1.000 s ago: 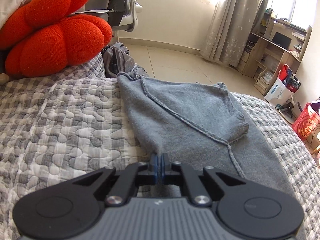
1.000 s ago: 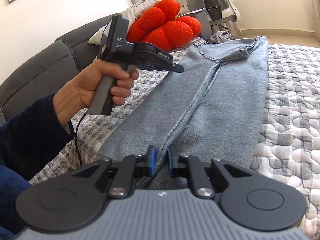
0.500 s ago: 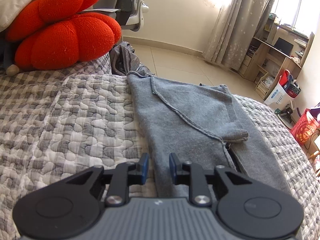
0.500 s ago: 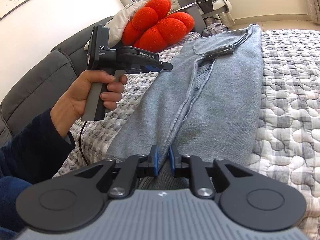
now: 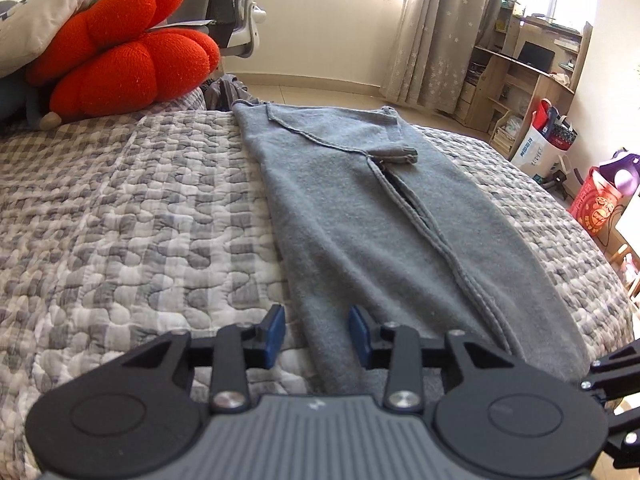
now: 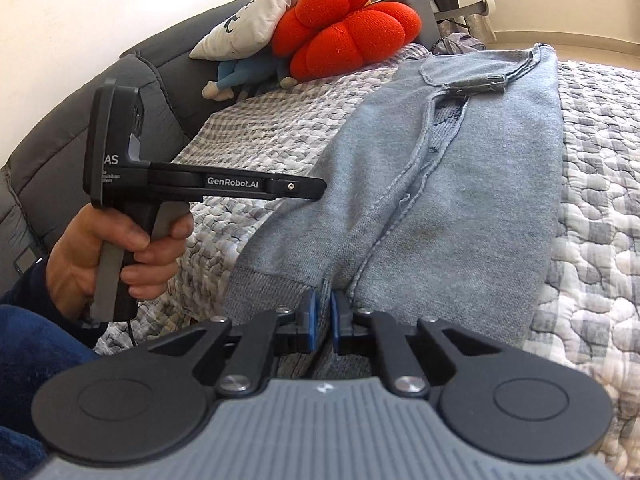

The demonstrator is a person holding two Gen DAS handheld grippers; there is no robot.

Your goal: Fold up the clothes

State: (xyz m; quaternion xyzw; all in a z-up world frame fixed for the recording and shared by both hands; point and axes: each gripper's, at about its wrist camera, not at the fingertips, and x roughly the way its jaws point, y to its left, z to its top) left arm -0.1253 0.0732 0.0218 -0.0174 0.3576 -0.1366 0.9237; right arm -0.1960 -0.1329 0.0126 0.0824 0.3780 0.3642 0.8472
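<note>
Grey sweater [image 5: 360, 216] lies lengthwise on the quilted bed [image 5: 120, 220], sleeves folded in. Left hand-held gripper [image 5: 316, 336] gapes apart over its 6 o'clock hem; right hand-held gripper [image 6: 322, 320] clamps that hem's edge.

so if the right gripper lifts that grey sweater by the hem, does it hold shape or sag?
Likely sags: the grey sweater is a soft knit lying limp and flat on the quilt. Its folded-in sleeves would probably fall open, since nothing pins them. It looks thick, so the right gripper, nearly shut on the hem, may carry some weight; the open left gripper gives no support.
</note>
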